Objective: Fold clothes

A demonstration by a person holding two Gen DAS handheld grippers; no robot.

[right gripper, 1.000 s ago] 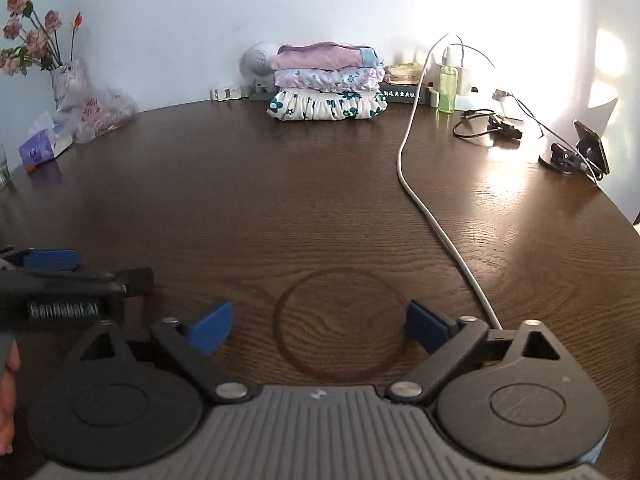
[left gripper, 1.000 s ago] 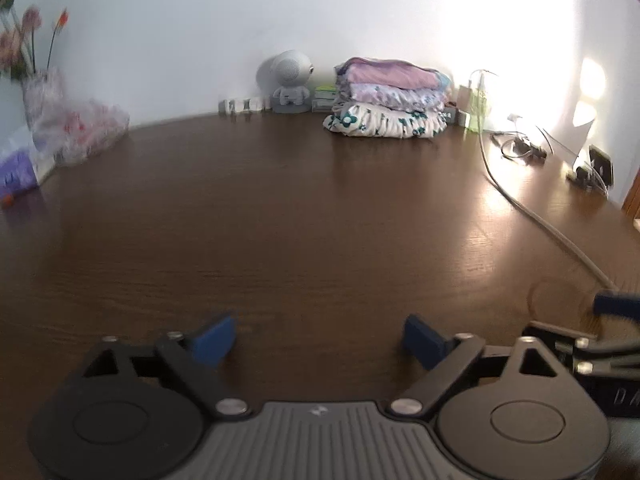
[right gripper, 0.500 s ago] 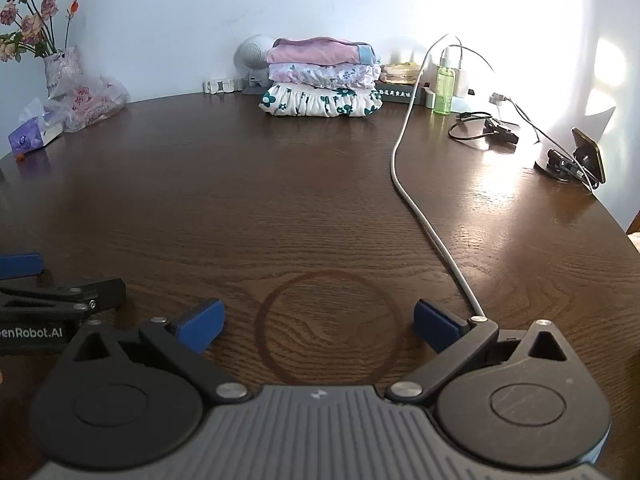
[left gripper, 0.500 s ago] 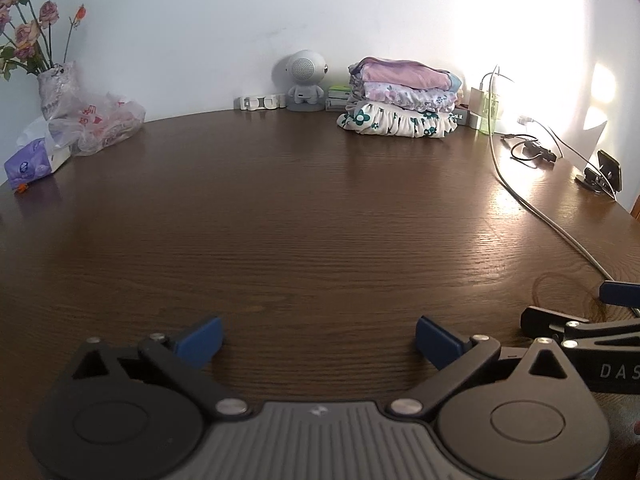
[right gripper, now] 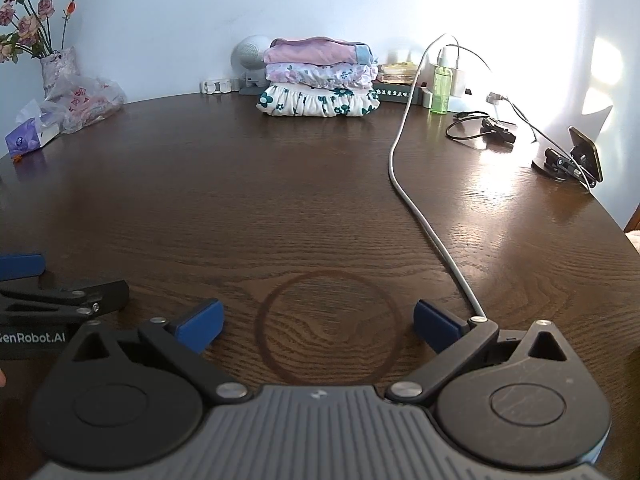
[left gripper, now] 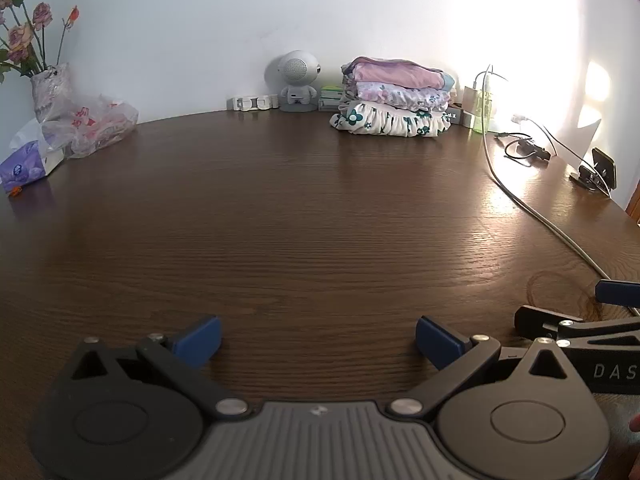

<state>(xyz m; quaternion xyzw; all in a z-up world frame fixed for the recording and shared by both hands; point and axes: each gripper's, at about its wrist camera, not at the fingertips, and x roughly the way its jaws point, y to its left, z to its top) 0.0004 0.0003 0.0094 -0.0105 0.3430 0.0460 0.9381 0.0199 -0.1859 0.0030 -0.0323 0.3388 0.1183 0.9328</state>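
Both grippers hang low over the dark table (left gripper: 312,208), side by side. The left gripper (left gripper: 318,338) has just been opening, its blue pads (left gripper: 198,338) spread wide with nothing between them. The right gripper (right gripper: 318,330) is spread just as wide, empty, over a ring mark (right gripper: 328,326) in the wood. The clothes (right gripper: 318,80) sit folded in a stack of 3 at the far edge, by the wall, well apart from both tools. A grey cable (right gripper: 420,216) runs down the table to the right gripper.
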